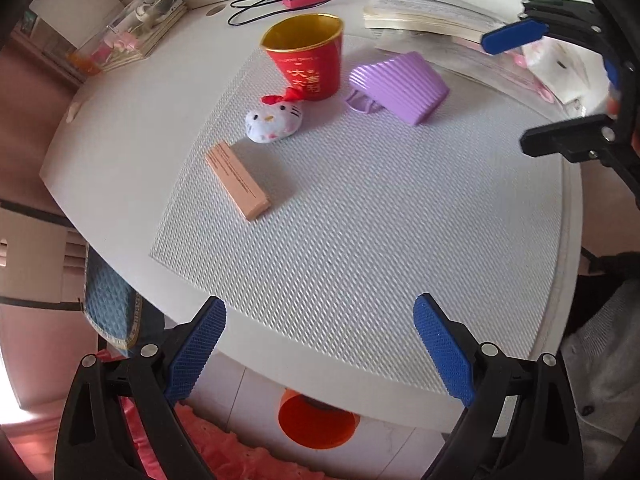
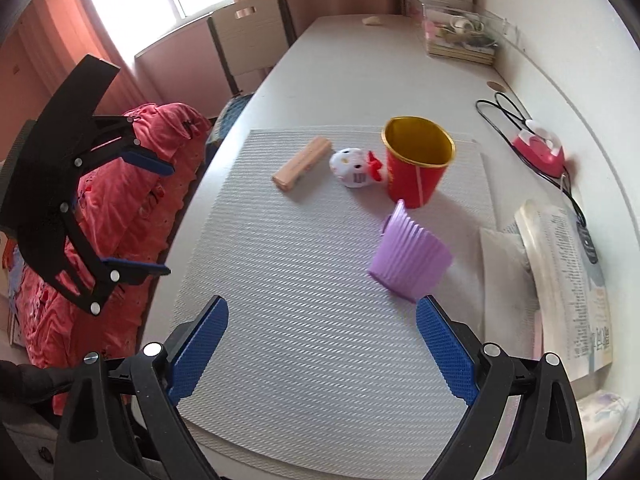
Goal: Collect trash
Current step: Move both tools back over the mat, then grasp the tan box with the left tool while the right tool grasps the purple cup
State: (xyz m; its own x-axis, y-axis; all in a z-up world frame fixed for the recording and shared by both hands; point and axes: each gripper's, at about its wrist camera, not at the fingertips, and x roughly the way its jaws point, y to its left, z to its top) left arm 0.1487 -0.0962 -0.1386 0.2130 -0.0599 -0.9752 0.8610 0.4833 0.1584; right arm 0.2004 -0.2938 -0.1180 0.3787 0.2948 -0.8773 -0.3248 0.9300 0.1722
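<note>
A red paper bucket (image 1: 308, 60) with a gold inside stands upright on the white mat (image 1: 360, 220); it also shows in the right wrist view (image 2: 416, 164). A purple ribbed cup (image 1: 400, 86) (image 2: 408, 256) lies on its side beside it. A white cat plush (image 1: 274, 118) (image 2: 354, 168) lies against the bucket. A tan box (image 1: 238, 180) (image 2: 302, 164) lies flat left of the plush. My left gripper (image 1: 320, 344) (image 2: 154, 216) is open and empty over the mat's near edge. My right gripper (image 2: 322, 348) (image 1: 528, 92) is open and empty, its right finger close to the purple cup.
An open book (image 2: 568, 280) and papers lie along the right of the table. A pink device (image 2: 540, 152) with a black cable sits by the wall. A clear box (image 2: 460, 32) of items stands at the far corner. A chair with red cloth (image 2: 120, 184) stands left.
</note>
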